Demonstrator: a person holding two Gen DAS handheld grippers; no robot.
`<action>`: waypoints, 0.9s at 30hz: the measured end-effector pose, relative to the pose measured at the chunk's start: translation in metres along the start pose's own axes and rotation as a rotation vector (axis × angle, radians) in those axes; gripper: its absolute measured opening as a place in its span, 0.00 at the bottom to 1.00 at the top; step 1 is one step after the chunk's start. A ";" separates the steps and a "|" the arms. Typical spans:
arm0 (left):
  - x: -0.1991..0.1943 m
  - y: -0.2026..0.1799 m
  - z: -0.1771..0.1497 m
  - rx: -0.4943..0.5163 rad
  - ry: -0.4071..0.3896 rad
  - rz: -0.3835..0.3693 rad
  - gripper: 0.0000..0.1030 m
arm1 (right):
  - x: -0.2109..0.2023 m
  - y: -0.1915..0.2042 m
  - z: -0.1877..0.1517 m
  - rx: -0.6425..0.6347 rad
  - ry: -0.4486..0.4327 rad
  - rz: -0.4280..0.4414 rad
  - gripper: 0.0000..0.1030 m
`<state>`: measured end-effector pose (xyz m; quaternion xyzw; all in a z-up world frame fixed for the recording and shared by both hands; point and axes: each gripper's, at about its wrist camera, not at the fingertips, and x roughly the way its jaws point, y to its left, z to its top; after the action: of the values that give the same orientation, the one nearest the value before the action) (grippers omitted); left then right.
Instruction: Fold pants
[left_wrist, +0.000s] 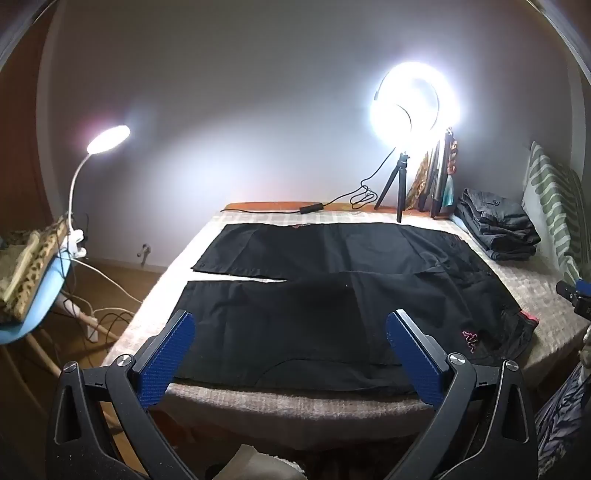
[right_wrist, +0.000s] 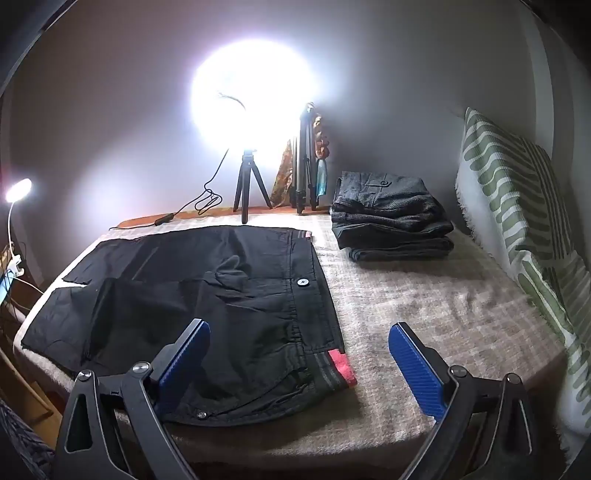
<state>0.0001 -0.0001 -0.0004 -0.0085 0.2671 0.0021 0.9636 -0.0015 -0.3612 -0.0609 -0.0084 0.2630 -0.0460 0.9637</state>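
Black pants (left_wrist: 332, 295) lie spread flat on a beige-covered bed (left_wrist: 528, 291), legs pointing left, waistband at the right. In the right wrist view the pants (right_wrist: 207, 295) show a waistband with a white button and a red tab at the near corner. My left gripper (left_wrist: 290, 332) is open and empty, hovering over the near leg at the bed's front edge. My right gripper (right_wrist: 299, 347) is open and empty, above the near waistband corner. The right gripper's tip shows at the left wrist view's right edge (left_wrist: 576, 295).
A stack of folded dark garments (right_wrist: 391, 218) sits at the bed's far right. A green-striped pillow (right_wrist: 517, 206) leans on the right. A ring light on a tripod (left_wrist: 413, 99) and cables stand at the back. A desk lamp (left_wrist: 107, 138) and blue chair (left_wrist: 40, 295) stand left.
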 end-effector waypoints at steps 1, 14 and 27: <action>0.001 0.000 0.000 -0.003 0.004 -0.003 0.99 | -0.001 0.000 0.000 0.005 0.001 0.002 0.96; -0.002 0.004 0.010 -0.009 0.008 -0.008 0.99 | -0.008 0.001 -0.001 0.019 0.001 0.008 0.96; -0.008 -0.004 0.009 0.004 -0.012 -0.010 0.99 | -0.005 0.003 -0.001 0.019 0.006 0.013 0.96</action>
<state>-0.0021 -0.0041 0.0111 -0.0078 0.2615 -0.0031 0.9652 -0.0059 -0.3576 -0.0590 0.0026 0.2656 -0.0422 0.9632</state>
